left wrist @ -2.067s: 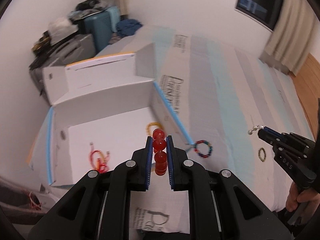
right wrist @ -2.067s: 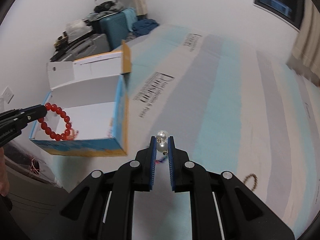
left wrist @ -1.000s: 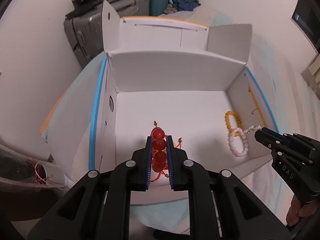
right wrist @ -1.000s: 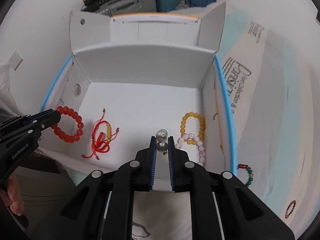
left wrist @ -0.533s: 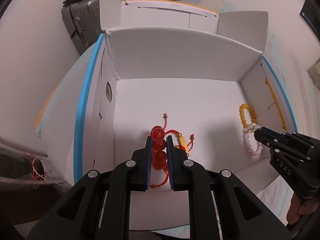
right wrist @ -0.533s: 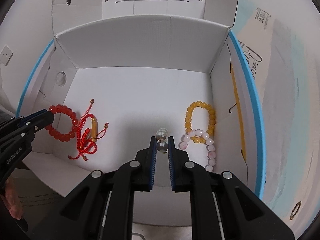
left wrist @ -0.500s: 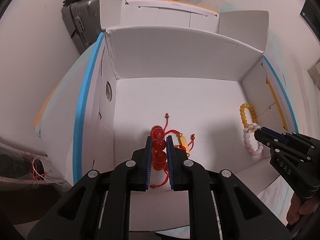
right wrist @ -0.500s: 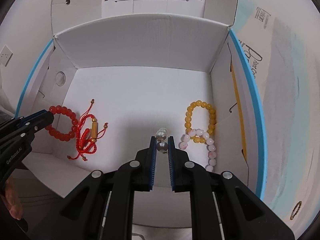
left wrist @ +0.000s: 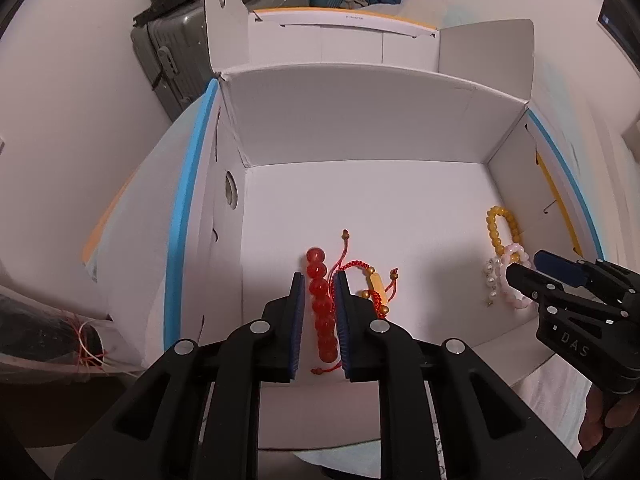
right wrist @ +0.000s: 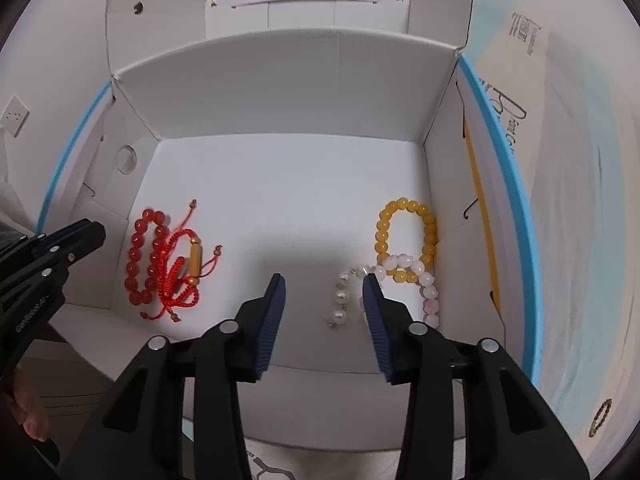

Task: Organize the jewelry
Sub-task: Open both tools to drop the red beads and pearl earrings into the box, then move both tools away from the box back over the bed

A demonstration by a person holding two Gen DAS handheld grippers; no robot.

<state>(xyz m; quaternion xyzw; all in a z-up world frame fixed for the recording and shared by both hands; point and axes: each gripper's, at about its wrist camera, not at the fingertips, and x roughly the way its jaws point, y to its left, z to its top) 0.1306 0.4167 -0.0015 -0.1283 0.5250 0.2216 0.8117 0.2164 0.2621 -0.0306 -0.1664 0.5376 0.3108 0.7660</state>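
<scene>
An open white cardboard box (left wrist: 360, 128) (right wrist: 280, 88) holds the jewelry. My left gripper (left wrist: 318, 286) has its jaws slightly apart around a red bead bracelet (left wrist: 320, 300) (right wrist: 140, 256) that lies on the box floor beside a red cord bracelet (left wrist: 372, 284) (right wrist: 180, 272). My right gripper (right wrist: 324, 282) (left wrist: 520, 266) is open above a pearl bracelet (right wrist: 342, 294) (left wrist: 491, 276) lying on the floor. Next to it are a yellow bead bracelet (right wrist: 404, 236) (left wrist: 502, 226) and a pink bead bracelet (right wrist: 424, 284).
The box has blue-edged side flaps (left wrist: 188, 208) and stands on a striped bedsheet (right wrist: 580, 200). A small dark bracelet (right wrist: 600, 418) lies on the sheet at the lower right. Suitcases (left wrist: 180, 52) stand behind the box against the wall.
Both grippers lowered into the box. My right gripper opened and the pearl bracelet dropped to the floor. My left gripper's jaws parted and the red bead bracelet now lies on the floor.
</scene>
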